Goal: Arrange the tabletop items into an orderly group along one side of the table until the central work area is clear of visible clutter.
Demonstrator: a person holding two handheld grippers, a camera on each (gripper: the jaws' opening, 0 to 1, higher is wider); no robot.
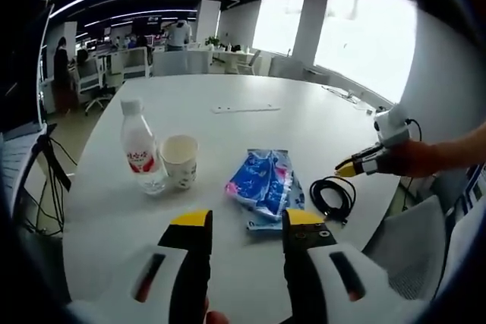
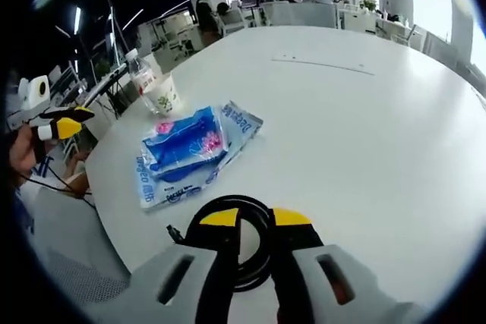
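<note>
So the blue tissue pack (image 1: 262,180) is the anchor here: one soft, crinkly plastic packet, flat on the white table (image 1: 228,123), with a second flatter blue-and-white packet (image 1: 267,221) poking out from under it. Just beside the pack on one side sits one coiled black cable (image 1: 332,196), a thin glossy loop. On the other side, a bit apart, is one paper cup (image 1: 180,160) with a printed pattern, and right against the cup stands one clear plastic water bottle (image 1: 140,148) with a red label and white cap.

The table is big, rounded and smooth matte white. A thin pale strip (image 1: 244,108) lies well beyond the pack. Around it: open-plan office, desks, chairs, bright windows, strip lights.

The left gripper (image 1: 247,221) hovers short of the pack, yellow-tipped jaws spread with nothing between them. The right gripper (image 2: 247,219) is down over the cable (image 2: 243,256), jaws gapped and straddling the coil, though I can't tell whether they're touching it. Same pack (image 2: 186,146) lies just past it.
</note>
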